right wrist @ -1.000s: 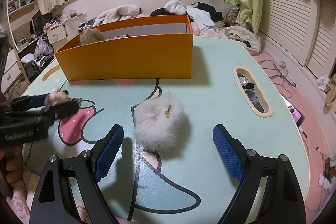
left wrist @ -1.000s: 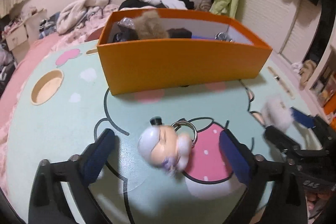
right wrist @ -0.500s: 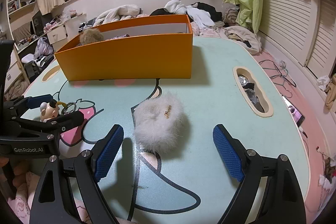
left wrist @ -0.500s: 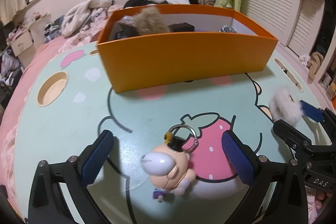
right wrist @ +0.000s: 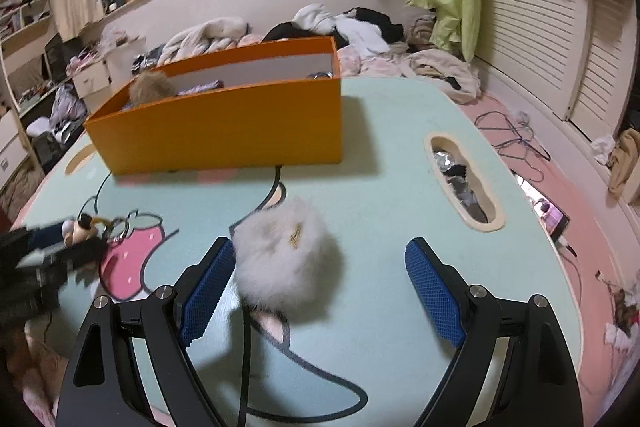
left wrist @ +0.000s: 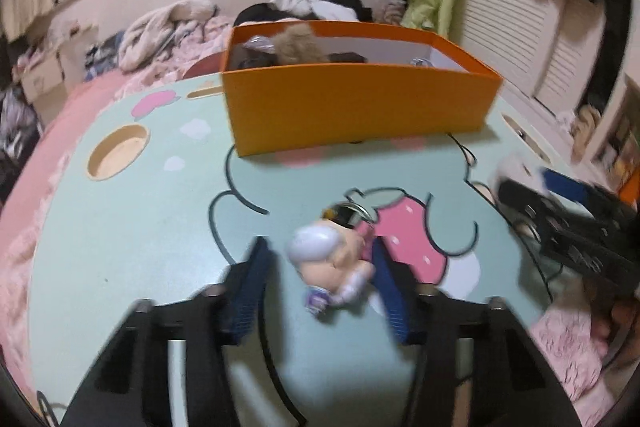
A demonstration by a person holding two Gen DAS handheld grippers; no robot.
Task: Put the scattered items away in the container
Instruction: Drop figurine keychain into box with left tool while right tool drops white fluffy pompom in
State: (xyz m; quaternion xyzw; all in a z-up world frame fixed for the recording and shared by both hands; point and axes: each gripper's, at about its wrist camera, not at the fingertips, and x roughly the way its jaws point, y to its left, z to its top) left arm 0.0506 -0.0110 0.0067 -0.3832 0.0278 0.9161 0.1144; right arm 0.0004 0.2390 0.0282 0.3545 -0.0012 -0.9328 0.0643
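From the left wrist view I have the left hand-held gripper (left wrist: 320, 275) brought in around one small figure keychain (left wrist: 330, 255), a pale round-headed doll with a metal key ring at its far end. Its right blue pad looks to be touching the doll's side; the left pad (left wrist: 252, 279) stands a little off it. The frame is smeared, so I cannot tell whether the pinch is complete.

The keychain sits on the mint-green tabletop (left wrist: 120, 227), over a pink strawberry print, between the two fingers and just ahead of me. Straight beyond it stands one orange box (left wrist: 352, 107), open at the top, with one brown fluffy pompom (left wrist: 296, 43) and several darker items inside that I cannot make out.

From the right wrist view the right hand-held gripper (right wrist: 316, 287) is spread wide. One white furry pouch (right wrist: 286, 259) lies on the tabletop between its fingers, pressed against the left blue pad (right wrist: 206, 287) and well apart from the right one. The orange box (right wrist: 224, 127) is ahead and to the left of this gripper.

I count two cut-outs in the tabletop: one round hole (left wrist: 118, 151) to the left of the left gripper, and one long slot (right wrist: 464, 183) to the right of the right gripper, holding some crumpled bits.
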